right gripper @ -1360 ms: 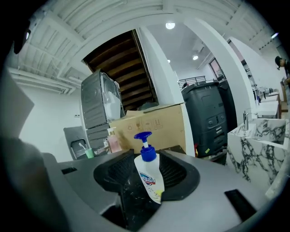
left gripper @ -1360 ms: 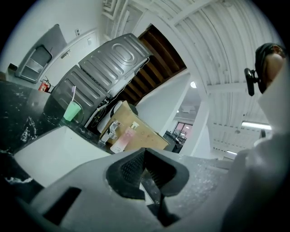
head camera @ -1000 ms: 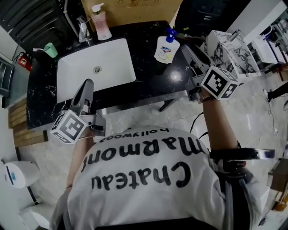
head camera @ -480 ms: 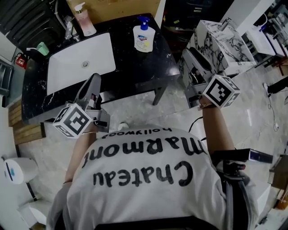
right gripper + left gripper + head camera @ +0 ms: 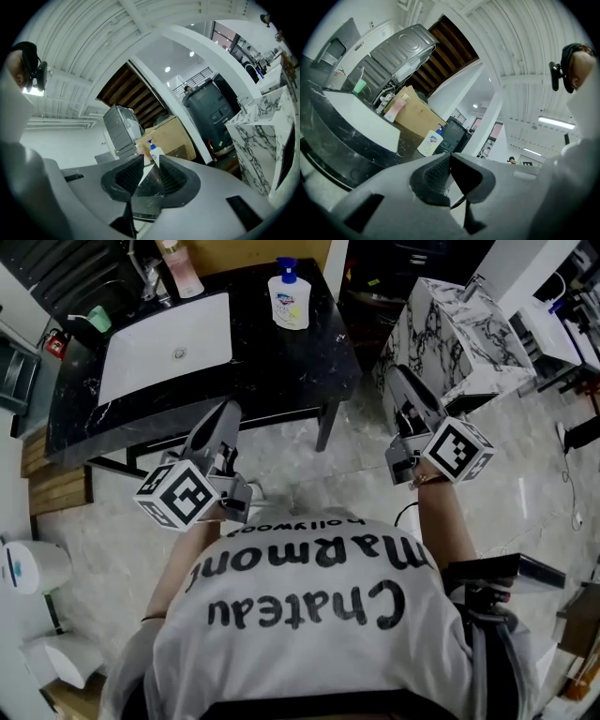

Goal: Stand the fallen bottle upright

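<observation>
left gripper (image 5: 228,411) – pressed together | right gripper (image 5: 397,374) – apart, just been closing, nothing between | pump bottle (image 5: 289,300) upright on counter (image 5: 281,367)

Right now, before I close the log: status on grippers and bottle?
Left gripper shut, empty. Right gripper empty, jaws apart, just been closing. Blue-pump bottle upright on black counter, well clear of both. Nothing blocking.

Black marble counter (image 5: 281,371) stands on pale floor (image 5: 352,474).
</observation>
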Available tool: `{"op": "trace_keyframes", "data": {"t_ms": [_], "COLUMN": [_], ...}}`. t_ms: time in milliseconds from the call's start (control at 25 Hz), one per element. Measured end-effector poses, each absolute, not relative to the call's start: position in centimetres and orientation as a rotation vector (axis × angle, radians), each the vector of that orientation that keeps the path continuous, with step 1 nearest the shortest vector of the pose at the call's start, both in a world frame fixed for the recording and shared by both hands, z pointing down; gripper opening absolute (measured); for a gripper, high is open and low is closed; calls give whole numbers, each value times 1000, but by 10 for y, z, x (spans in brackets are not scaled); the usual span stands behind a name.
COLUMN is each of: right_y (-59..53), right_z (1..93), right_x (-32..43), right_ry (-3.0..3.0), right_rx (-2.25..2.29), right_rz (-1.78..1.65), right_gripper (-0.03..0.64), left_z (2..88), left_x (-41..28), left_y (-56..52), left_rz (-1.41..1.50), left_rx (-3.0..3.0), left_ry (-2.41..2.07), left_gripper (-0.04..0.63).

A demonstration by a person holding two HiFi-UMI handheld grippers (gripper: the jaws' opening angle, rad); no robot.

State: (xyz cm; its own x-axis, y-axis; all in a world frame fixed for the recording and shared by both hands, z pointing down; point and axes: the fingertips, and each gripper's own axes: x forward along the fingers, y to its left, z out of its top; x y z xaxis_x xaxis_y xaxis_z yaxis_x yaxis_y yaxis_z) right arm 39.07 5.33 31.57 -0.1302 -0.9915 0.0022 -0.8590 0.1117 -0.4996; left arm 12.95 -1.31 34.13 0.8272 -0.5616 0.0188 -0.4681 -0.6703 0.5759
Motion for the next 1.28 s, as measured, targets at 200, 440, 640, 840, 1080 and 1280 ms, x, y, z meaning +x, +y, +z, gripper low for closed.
{"op": "trace_keyframes", "data": {"t_ms": [200,440,640,840,1080,1280], "right_y": [77,96,114,124,122,128], "right_z": [341,354,348,355,359,362], "right_x": [381,367,360,350,299,251], "right_ry": [2064,2066,2045,1923,1833,1801], "right_rx": [-1737,-1683,-1713,-1823,-1904,-1944], "right_rz": [-650,-700,-683,-713,-743,-749], "right_gripper": [77,51,26,15,14,12], "left_z": [356,375,376,358,346,350], "left_x": [123,113,123,117,70,29], "left_y": [20,46,39,33,15,3], "left_rz": [-216,-152,-154,-119,-85,-76], "left_rx": [2405,2380,2372,2459,2497,2483], "left_ry": [-775,-769,-681,-576,-506,-462], "left_gripper": [15,14,14,15,15,14]}}
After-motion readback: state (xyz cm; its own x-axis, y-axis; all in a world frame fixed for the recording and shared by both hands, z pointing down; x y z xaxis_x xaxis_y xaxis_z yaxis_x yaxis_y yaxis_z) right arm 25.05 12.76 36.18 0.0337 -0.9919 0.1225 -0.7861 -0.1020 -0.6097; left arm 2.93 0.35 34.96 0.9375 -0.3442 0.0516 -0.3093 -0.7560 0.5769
